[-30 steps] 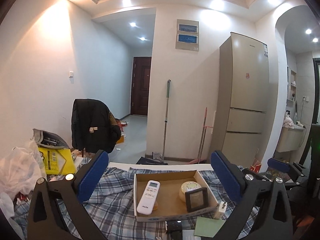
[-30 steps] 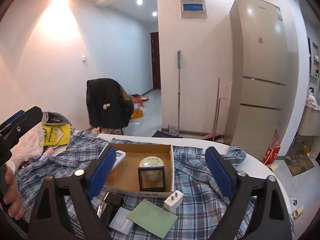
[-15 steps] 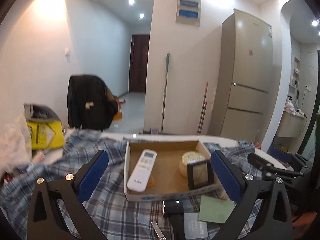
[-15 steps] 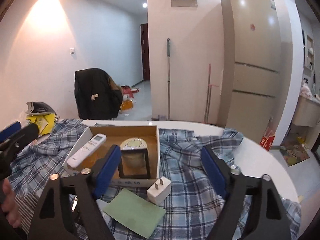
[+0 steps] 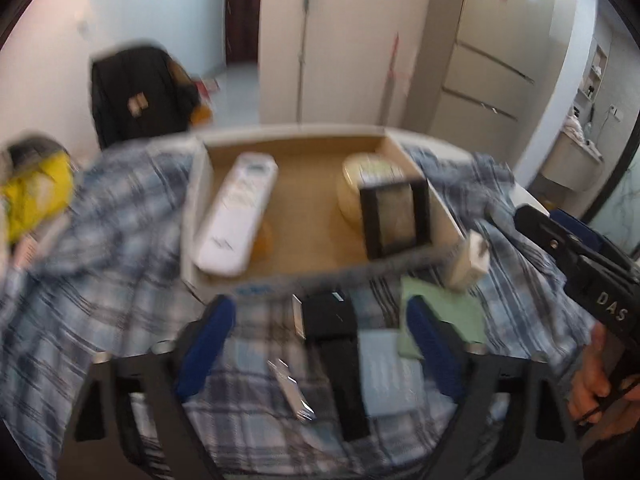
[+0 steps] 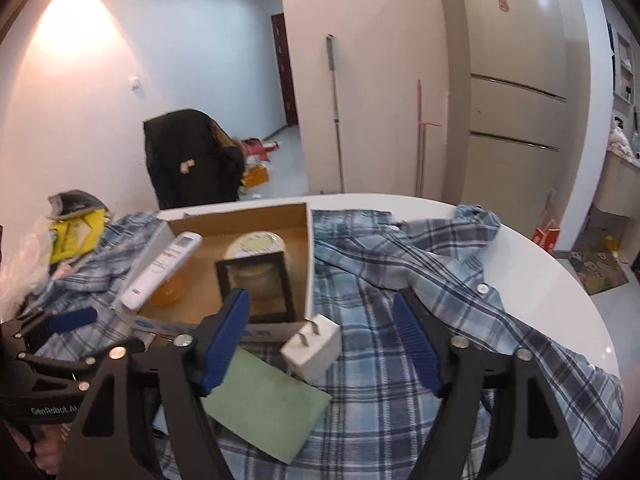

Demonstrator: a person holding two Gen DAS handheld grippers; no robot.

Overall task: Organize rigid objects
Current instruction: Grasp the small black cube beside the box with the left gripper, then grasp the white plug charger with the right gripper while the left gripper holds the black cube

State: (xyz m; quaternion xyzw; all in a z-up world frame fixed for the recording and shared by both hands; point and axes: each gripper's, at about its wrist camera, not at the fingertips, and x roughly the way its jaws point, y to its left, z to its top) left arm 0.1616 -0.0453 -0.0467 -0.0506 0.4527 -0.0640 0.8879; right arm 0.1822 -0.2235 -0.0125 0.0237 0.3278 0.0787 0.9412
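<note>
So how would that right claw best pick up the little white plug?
Probably from above, closing the right gripper across the white plug's flat body faces. Its prongs tilt up toward the cardboard box, so gripping lower down avoids them.

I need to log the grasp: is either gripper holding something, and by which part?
Nothing is held: left gripper and right gripper are both open.

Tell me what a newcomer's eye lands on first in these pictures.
First the open cardboard box on the plaid shirt, holding a white remote, a round tin and a black frame. Next the white plug adapter and green card just before the box, between the right gripper fingers.
</note>
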